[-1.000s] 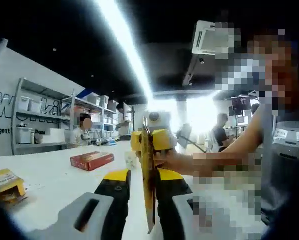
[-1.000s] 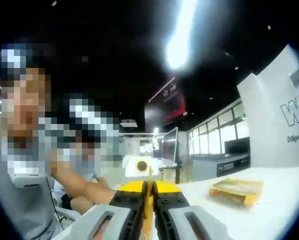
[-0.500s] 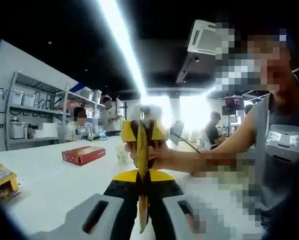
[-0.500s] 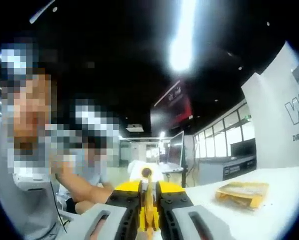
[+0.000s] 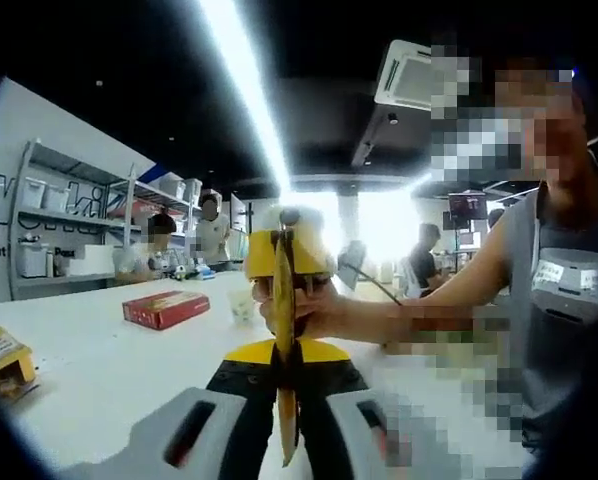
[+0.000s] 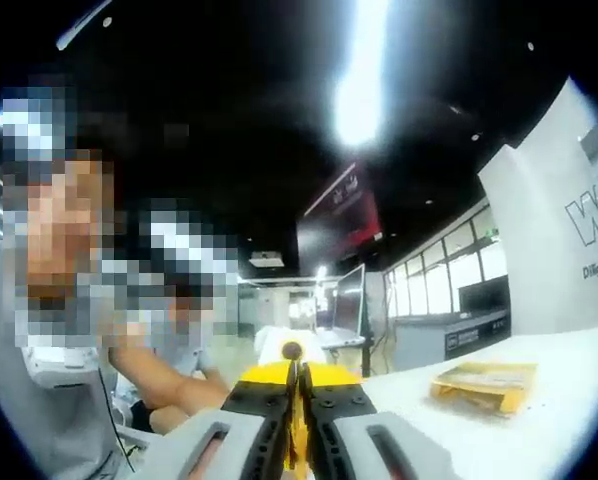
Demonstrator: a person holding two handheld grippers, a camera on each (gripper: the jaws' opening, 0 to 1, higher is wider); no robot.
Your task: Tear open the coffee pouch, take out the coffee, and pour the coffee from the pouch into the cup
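Left gripper view, entry one: the left gripper [image 5: 284, 375] is pinching the coffee pouch [image 5: 284, 330], a thin yellow sachet seen edge-on, its jaws pressed together on the lower part. Facing it from beyond, the right gripper [image 5: 282, 262] is clamping the pouch's upper part, with the person's hand [image 5: 314, 312] wrapping its handle.

Right gripper view, entry two: the right gripper [image 6: 299, 405] is showing jaws closed on the same yellow strip [image 6: 298, 425], with the left gripper's head [image 6: 289, 372] sitting just past it.

Position: the pouch is hanging in the air between the two tools, above the white table [image 5: 99, 375], not resting on anything.

Surroundings: a red box [image 5: 166, 309] is lying on the table, a small cup [image 5: 242, 305] is standing just beyond it, and a yellow carton [image 5: 4, 360] is sitting near the table's edge; the right gripper view is showing that carton too [image 6: 484, 385].

Progress, as judged: both grips are in place, so the tearing step looks under way. Whether a tear has started cannot be told, the pouch being edge-on. Opening it, taking out the coffee and pouring into the cup all appear to be remaining.
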